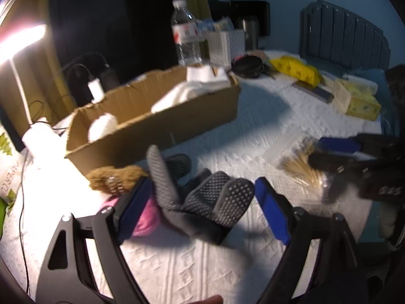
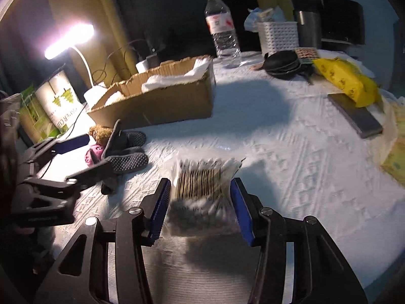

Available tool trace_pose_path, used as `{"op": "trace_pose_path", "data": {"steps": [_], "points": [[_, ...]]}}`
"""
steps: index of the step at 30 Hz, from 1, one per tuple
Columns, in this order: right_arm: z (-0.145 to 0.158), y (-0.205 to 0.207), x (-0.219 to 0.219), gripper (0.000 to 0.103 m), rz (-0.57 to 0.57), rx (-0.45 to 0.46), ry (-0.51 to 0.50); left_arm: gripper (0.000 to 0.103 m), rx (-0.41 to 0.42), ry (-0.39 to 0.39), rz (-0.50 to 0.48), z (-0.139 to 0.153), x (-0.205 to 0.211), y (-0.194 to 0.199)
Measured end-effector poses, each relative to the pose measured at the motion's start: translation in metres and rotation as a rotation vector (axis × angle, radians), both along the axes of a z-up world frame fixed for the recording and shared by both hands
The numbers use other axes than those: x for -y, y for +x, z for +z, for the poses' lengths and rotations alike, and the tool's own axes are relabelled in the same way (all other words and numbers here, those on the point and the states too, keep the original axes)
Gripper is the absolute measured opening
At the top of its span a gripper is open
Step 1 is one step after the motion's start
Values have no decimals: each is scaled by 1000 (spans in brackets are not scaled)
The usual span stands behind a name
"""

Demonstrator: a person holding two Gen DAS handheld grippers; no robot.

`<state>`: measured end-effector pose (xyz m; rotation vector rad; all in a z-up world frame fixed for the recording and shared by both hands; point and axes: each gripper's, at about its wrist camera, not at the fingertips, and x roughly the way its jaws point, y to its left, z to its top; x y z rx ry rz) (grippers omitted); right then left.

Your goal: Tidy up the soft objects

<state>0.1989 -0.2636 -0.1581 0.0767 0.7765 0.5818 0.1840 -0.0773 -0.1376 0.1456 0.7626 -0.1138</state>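
Observation:
A grey dotted glove [image 1: 202, 197] lies on the white cloth between the fingers of my left gripper [image 1: 202, 210], which is open around it. A brown fuzzy item [image 1: 114, 177] and a pink soft item [image 1: 145, 217] lie beside its left finger. My right gripper [image 2: 201, 202] is open, its blue pads on either side of a clear pack of cotton swabs [image 2: 202, 190]; whether they touch it I cannot tell. The glove [image 2: 126, 157] and the left gripper [image 2: 83, 157] show at the left of the right wrist view. A cardboard box [image 1: 157, 116] with white soft items stands behind.
A water bottle [image 1: 186, 33], white basket [image 1: 225, 44], black pouch [image 1: 248, 65], yellow bag [image 1: 296, 69] and tissue packs [image 1: 359, 98] stand at the back. A lit lamp [image 1: 22, 38], its cables and a paper-cup pack [image 2: 58, 101] are at the left.

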Motion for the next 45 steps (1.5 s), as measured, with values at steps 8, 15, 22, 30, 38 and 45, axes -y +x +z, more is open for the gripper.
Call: {"op": "trace_pose_path", "data": {"steps": [8,15,22,30,38,45], "points": [[2,4,16,52,-4,10,19,67,-89,67,43,-22,2,24],[-6,4,4,63,30,0,2,36,-76,91,46,-21,-9,19],[-14,1,-19,63,61,-4,-59,25,-51,31,14,-2,-15,3],[-9,-1,-30,50,85,-2,-78,25,26,-15,-2,29,-28,-13],[13,-2,-40,50,95,28,-71,25,77,-49,-8,52,-42,-23],[35,3,-47,50,108,60,-59,25,134,-92,27,75,-63,-23]]}}
